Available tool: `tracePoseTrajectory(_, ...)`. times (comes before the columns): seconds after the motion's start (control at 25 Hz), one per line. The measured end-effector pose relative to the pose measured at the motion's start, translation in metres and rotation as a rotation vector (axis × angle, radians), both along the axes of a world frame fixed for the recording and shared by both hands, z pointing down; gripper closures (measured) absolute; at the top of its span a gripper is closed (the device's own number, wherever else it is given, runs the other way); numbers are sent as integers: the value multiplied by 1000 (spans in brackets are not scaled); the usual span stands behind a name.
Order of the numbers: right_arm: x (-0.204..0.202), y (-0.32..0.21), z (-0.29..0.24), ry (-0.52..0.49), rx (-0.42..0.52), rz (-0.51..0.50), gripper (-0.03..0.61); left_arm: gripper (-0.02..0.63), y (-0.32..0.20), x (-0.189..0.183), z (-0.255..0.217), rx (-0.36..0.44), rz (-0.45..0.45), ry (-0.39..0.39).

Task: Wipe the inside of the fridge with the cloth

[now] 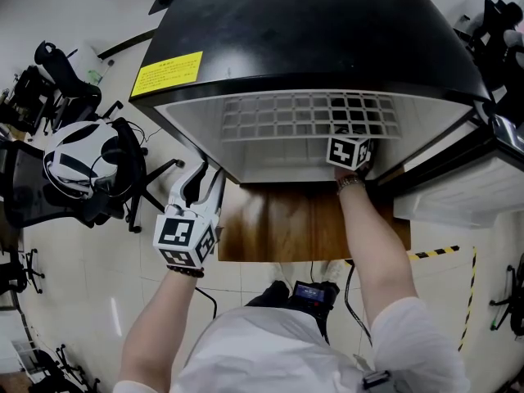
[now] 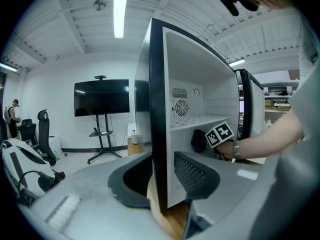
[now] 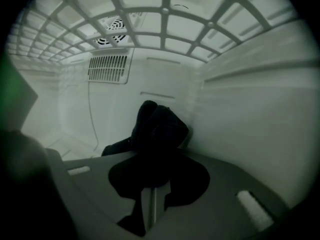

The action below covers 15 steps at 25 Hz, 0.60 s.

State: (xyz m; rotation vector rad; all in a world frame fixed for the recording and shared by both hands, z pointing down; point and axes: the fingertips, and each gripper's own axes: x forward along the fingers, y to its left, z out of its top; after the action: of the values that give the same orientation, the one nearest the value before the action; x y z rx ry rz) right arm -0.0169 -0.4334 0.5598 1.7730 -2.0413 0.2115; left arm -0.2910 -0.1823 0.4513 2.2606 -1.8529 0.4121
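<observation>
**Cloth at the fridge's right wall, under the shelf**

The right tool [image 3: 156,171] is clenched on the dark cloth [image 3: 157,129], deep inside the fridge [image 1: 327,23] below the wire shelf [image 3: 165,14]. The bunched cloth sits against the right side wall [image 3: 250,114], near where it meets the back wall [image 3: 140,84].

The left tool [image 2: 162,179] straddles the front edge of the fridge's left wall and seems clamped on it, steadying the fridge on the wooden surface [image 1: 278,228].

To wipe well, press the wad flat against the wall and sweep in long overlapping strokes from back to front. Work into the corner and avoid snagging the shelf grid above.

The cloth is a crumpled lump. Its long axis runs roughly along the tool's line and rises from the jaws toward the back wall, with a loose tail hanging beneath.
</observation>
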Motion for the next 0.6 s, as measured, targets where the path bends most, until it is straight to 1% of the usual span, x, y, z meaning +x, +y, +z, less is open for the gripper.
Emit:
tracePoseTrajectory(0.16,2,1,3,-21,-17,12,514,485,0,0,0,-1,0,2)
tracePoseTrajectory(0.4,-14,18,-6,-11,7,-70,514,485,-1,0,0,5,-1,10)
tracePoseTrajectory(0.52,-45,34,-25,-18,66,-166,514,485,-1,0,-1,8,2,14)
tracePoseTrajectory(0.6,-70,47,-33,-32,90,-234,514,485,-1,1,-1,10,6,17)
